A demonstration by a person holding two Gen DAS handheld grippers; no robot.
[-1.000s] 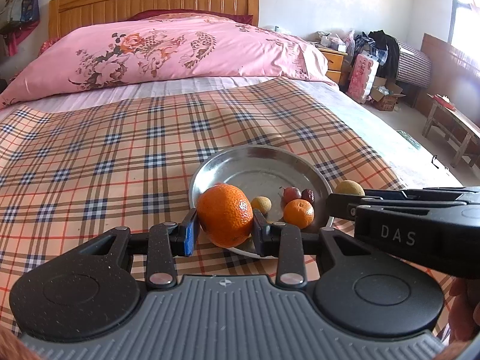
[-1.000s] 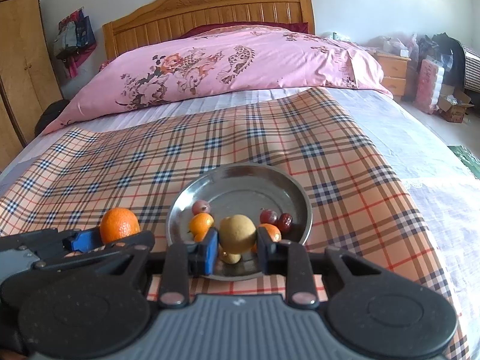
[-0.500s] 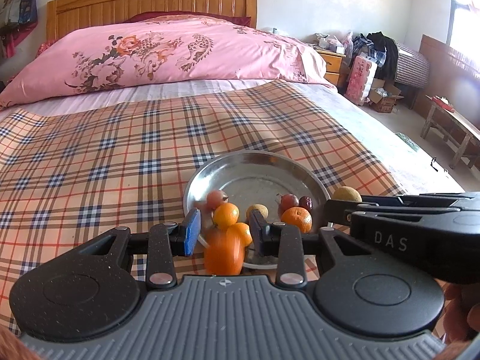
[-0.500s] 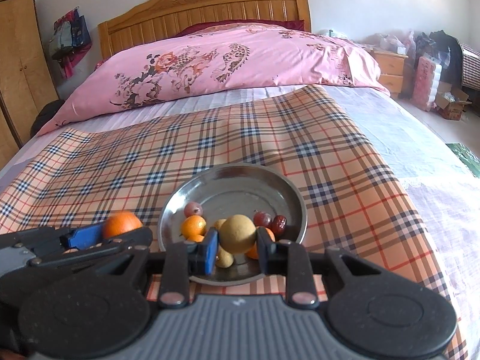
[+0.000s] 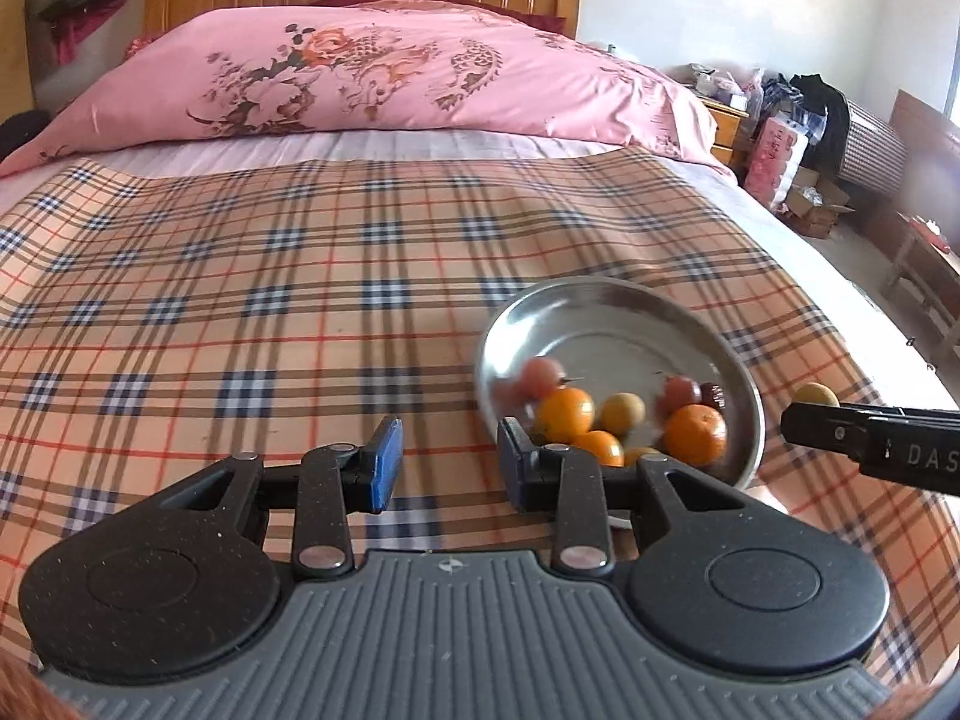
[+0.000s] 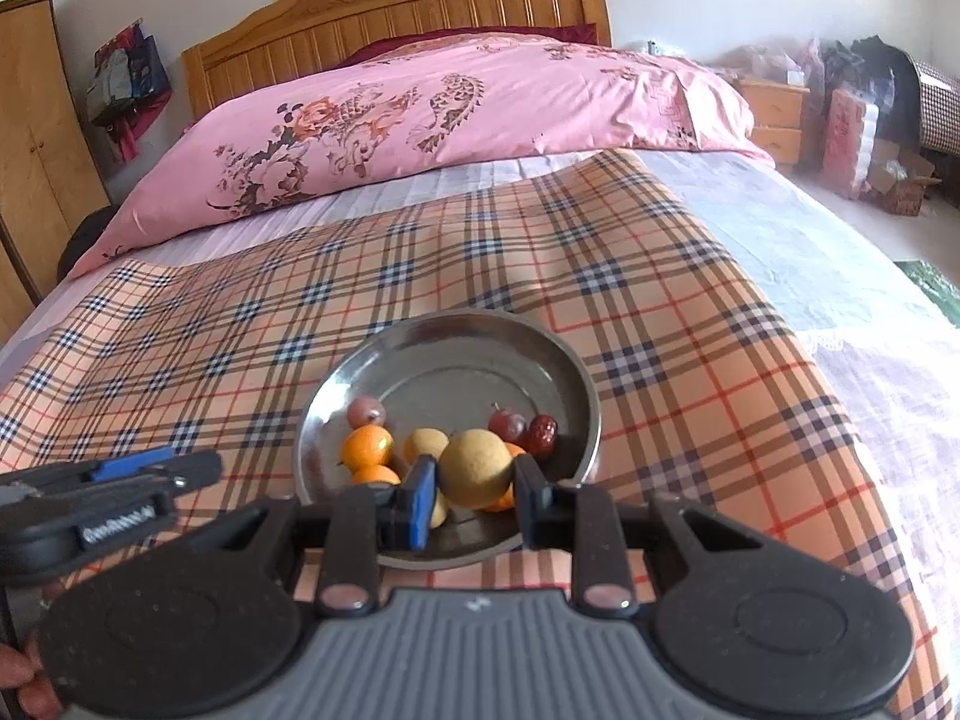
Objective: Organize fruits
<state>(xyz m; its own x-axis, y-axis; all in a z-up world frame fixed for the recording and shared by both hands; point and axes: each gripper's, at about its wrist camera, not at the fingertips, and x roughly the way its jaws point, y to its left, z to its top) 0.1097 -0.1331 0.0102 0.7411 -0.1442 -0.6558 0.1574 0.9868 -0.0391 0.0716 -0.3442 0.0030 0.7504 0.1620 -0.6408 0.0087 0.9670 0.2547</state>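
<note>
On the bed, a steel plate (image 6: 336, 396) sits toward the near right edge of the plaid cloth (image 5: 240, 312), holding several small oranges (image 5: 565, 414), yellowish fruits and reddish ones clustered at its near side. The right gripper (image 6: 471, 492) hangs over the plate's near rim, clamped on a round yellow fruit (image 6: 477, 468). The left gripper (image 5: 447, 468) hovers above bare cloth just left of the plate, its jaws parted with nothing between them.
</note>
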